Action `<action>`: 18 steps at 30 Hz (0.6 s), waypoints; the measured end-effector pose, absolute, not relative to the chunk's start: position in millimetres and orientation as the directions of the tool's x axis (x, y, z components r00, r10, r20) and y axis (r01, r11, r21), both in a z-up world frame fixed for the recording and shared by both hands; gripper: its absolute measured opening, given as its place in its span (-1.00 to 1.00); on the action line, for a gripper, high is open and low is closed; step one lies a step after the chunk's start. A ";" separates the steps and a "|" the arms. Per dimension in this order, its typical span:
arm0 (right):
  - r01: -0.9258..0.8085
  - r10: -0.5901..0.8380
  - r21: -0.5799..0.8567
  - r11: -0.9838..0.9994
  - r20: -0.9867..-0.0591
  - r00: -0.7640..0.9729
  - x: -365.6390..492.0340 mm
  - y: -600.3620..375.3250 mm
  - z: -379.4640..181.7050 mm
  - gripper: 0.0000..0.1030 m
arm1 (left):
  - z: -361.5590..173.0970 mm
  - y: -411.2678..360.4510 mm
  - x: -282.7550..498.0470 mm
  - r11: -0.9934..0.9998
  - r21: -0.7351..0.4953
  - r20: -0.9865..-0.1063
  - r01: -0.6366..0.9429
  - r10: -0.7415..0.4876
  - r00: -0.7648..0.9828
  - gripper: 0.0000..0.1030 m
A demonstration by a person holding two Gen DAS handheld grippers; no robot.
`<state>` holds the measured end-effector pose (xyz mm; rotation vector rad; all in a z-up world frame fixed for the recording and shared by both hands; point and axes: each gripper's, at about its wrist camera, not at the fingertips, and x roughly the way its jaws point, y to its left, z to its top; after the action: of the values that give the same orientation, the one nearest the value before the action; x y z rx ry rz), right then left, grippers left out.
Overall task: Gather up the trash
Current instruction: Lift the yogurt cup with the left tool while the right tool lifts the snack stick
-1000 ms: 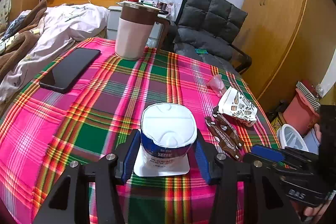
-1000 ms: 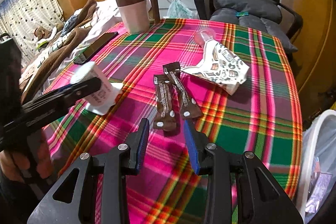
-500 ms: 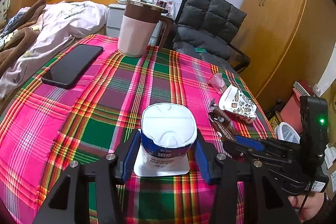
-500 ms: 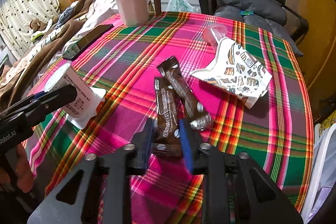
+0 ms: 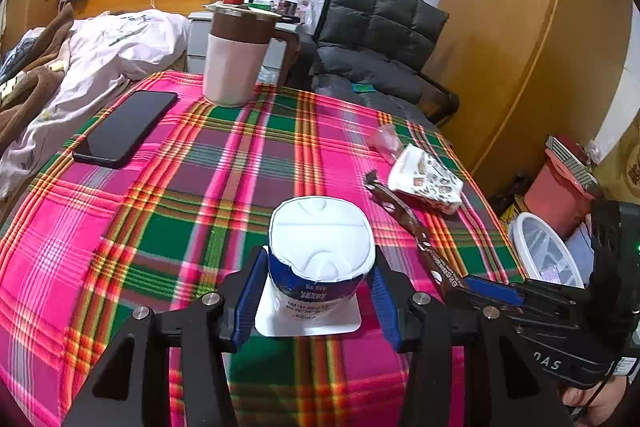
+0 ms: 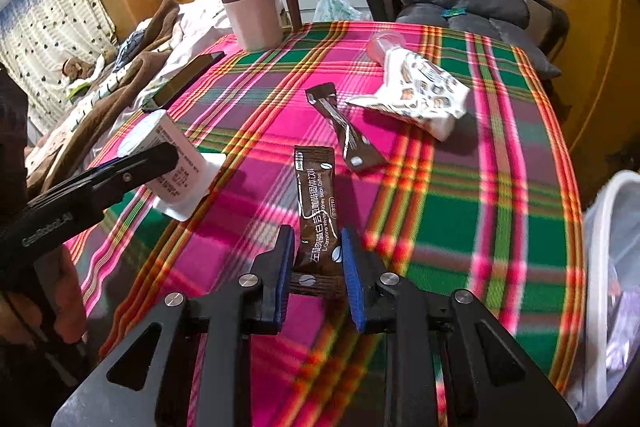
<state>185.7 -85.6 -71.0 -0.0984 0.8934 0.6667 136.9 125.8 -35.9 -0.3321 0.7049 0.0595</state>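
Nearest, the right gripper [image 6: 314, 259], whose jaws have just been closing, now clenches the near end of a brown coffee sachet [image 6: 318, 211], which has left its twin sachet [image 6: 346, 137] on the plaid tablecloth [image 6: 500, 227]: one piece of trash secured for the white bin [image 6: 612, 247] at right. Its long axis runs straight away from the jaws, free end far. Leftward, the left gripper [image 5: 314, 287] grips an upturned yogurt cup [image 5: 320, 259]; farther off lies a printed wrapper [image 6: 420, 91].

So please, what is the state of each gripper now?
Left gripper: closed on the yogurt cup.
Right gripper: jaws have just been closing, now gripping the brown coffee sachet.
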 end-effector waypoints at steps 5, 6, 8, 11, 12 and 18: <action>-0.562 0.514 0.214 0.799 -0.728 0.453 177.6 -96.9 -64.2 -0.49 | -31.5 113.3 125.0 0.950 -0.277 -0.641 -0.143 -0.071 0.764 -0.03; -0.560 0.516 0.217 0.800 -0.726 0.456 176.2 -97.5 -63.1 -0.49 | -30.4 112.1 122.7 0.951 -0.276 -0.639 -0.140 -0.073 0.766 -0.03; -0.557 0.521 0.223 0.800 -0.719 0.460 172.5 -101.4 -61.1 -0.49 | -28.6 107.9 115.4 0.951 -0.281 -0.635 -0.130 -0.083 0.768 -0.03; -0.551 0.527 0.232 0.801 -0.710 0.467 167.7 -107.8 -60.0 -0.48 | -27.8 102.9 106.9 0.950 -0.291 -0.631 -0.114 -0.101 0.769 -0.03; -0.548 0.527 0.235 0.803 -0.709 0.468 166.2 -109.3 -60.2 -0.48 | -27.8 101.7 104.9 0.950 -0.292 -0.630 -0.109 -0.105 0.769 -0.03; -0.527 0.531 0.259 0.810 -0.704 0.471 164.3 -121.1 -63.3 -0.48 | -24.5 93.9 96.1 0.951 -0.296 -0.628 -0.088 -0.125 0.768 -0.03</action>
<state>164.3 -121.1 -63.3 0.0058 0.8647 0.6480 96.0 93.9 -24.5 -0.3194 0.6979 -0.0203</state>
